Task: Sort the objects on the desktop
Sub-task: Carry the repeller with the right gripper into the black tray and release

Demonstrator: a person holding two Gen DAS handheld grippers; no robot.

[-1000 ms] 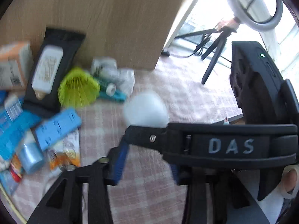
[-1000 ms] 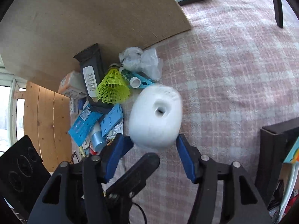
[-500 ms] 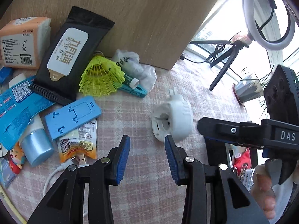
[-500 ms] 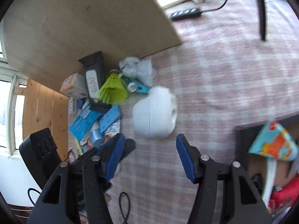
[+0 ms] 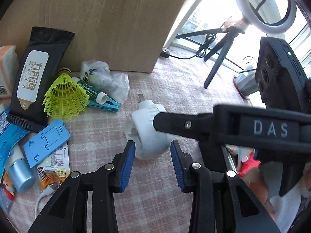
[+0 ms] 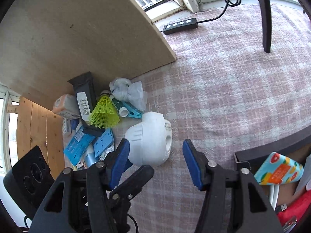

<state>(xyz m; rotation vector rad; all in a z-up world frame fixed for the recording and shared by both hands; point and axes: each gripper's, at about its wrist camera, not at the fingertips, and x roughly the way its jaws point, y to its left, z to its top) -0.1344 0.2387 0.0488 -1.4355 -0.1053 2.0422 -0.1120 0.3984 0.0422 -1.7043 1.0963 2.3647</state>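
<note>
A white rounded plug-in device lies on the pink checked cloth; it also shows in the right wrist view. My left gripper is open, its blue pads on either side of the device's near end. My right gripper is open and empty, wide around the device from above; its black finger crosses over the device in the left wrist view. A pile lies to the left: yellow shuttlecock, black wipes pack, blue phone stand.
A wooden board stands behind the pile. A crumpled plastic bag, green tube and blue clip lie by the shuttlecock. A dark box with colourful items is at right. A power strip and tripod legs are farther off.
My right gripper has let go of the white device, which now lies on the cloth. My left gripper has moved up so its pads flank the device.
</note>
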